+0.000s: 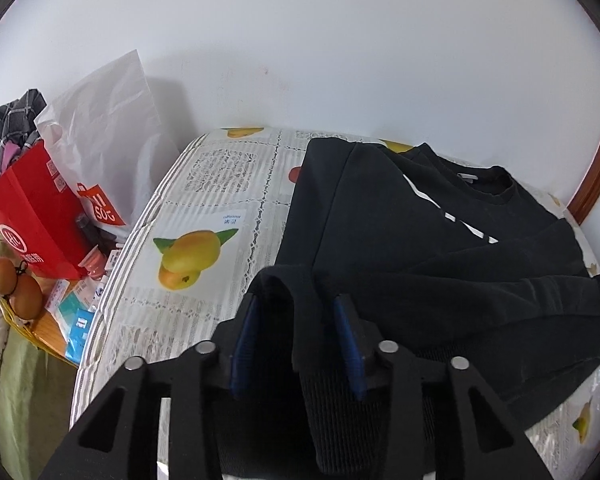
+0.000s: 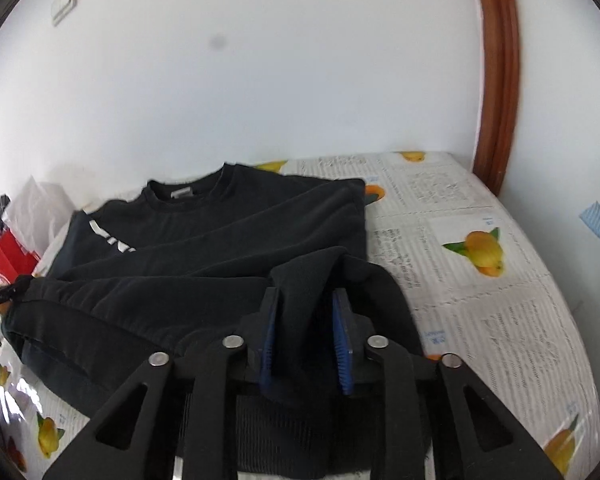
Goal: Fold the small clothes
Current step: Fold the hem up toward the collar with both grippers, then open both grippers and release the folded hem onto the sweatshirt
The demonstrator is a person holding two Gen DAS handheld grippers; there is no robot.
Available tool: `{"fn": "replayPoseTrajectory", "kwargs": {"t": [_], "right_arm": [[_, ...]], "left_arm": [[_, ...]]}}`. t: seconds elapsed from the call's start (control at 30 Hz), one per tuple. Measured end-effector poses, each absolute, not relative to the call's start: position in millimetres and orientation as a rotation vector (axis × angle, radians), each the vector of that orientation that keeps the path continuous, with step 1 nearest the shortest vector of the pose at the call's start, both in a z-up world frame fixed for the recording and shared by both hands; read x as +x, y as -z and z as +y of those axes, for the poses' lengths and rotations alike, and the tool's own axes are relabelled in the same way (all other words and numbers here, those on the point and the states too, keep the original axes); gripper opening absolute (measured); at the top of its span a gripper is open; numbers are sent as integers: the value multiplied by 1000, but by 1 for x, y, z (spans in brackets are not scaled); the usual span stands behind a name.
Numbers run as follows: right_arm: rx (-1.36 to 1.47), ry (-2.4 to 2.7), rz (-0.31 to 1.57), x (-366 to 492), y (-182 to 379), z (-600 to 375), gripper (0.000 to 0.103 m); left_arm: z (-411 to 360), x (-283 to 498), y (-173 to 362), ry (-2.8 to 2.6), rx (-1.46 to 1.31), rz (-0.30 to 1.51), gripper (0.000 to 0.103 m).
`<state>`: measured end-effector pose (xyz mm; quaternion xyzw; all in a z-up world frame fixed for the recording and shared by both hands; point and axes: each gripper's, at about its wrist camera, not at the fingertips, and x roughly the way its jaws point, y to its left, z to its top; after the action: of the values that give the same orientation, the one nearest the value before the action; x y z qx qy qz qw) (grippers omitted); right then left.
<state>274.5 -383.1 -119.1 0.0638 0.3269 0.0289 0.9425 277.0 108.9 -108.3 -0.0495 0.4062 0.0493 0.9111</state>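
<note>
A black sweatshirt [image 1: 440, 240] with white lettering lies on the table, its sleeves folded across the body; it also shows in the right wrist view [image 2: 220, 240]. My left gripper [image 1: 298, 312] is shut on a bunched part of the sweatshirt's ribbed hem at its left corner. My right gripper [image 2: 306, 312] is shut on the hem at the right corner, with fabric draped over its blue pads [image 2: 342, 344]. The collar [image 2: 188, 192] lies at the far side, near the wall.
The table [image 1: 204, 208] has a fruit-print cloth and stands against a white wall. Left of it are a red bag [image 1: 32, 224], a white plastic bag [image 1: 108, 128] and small clutter. A brown door frame [image 2: 496, 72] stands at the far right.
</note>
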Motion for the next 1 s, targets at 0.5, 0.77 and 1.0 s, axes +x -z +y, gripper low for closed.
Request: {"fn": "replayPoseTrajectory", "kwargs": {"t": [0.5,0.77,1.0], "right_arm": [[269,11,772,230,165,-431,46],[333,2,794,238,176,-435,47],[208,2,786,233,170,-422,17]], "left_arm": [[137,198,132,-53,-162,902,62],[137,217,158,-2,-271,949,62],[137,223,158,-24,-307,940,27]]}}
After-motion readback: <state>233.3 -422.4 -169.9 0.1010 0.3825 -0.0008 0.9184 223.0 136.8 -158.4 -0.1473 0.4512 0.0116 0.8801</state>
